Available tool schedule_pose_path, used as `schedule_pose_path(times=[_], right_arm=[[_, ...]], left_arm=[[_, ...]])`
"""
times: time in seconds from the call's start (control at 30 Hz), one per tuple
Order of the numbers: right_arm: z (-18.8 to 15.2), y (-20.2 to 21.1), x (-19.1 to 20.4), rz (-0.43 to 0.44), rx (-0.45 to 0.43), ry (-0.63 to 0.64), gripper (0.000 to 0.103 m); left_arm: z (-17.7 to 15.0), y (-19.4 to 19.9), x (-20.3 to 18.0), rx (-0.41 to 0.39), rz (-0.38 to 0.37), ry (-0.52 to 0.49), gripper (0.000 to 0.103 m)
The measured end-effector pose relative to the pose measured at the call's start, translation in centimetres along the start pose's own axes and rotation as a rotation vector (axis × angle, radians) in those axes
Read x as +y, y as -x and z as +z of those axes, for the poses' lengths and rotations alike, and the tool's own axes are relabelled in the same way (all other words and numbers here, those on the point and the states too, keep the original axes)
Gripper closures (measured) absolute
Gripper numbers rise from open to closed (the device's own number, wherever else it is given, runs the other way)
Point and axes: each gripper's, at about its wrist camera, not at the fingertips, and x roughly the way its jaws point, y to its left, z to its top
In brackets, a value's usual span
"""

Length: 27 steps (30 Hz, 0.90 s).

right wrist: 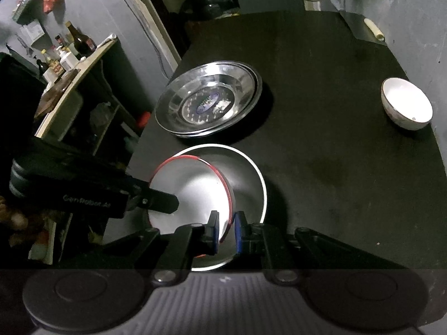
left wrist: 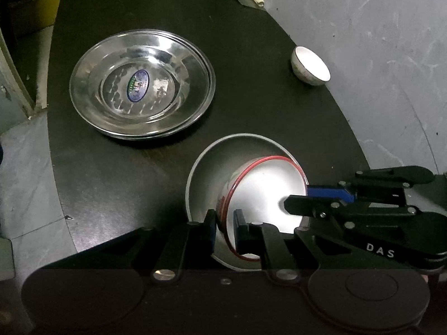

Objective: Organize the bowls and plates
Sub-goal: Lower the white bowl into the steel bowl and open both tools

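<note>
From the left wrist, a white red-rimmed bowl (left wrist: 259, 192) tilts inside a grey bowl (left wrist: 206, 173) on the dark table (left wrist: 111, 181), its rim clamped by the left gripper (left wrist: 225, 230) and the right gripper (left wrist: 313, 195). From the right wrist, the right gripper (right wrist: 226, 230) pinches the red-rimmed bowl's (right wrist: 195, 187) near edge, the left gripper (right wrist: 164, 203) its far side.

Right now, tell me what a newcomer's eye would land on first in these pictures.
First, the brightly lit red-rimmed bowl, tilted inside a larger white bowl at the near edge of the dark table, with the left hand-held gripper and right hand-held gripper each clamped on its rim. Behind it shine stacked steel plates; a small white bowl sits far right.
</note>
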Motion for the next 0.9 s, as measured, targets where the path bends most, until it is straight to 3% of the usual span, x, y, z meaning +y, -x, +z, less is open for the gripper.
schedule_pose_path(times=[0.9], right_arm=[[0.5,-1.1,-1.1,0.025,0.027,-0.03,0.088]], left_arm=[[0.6,-0.3,0.7,0.028,0.011,0.05,0.086]])
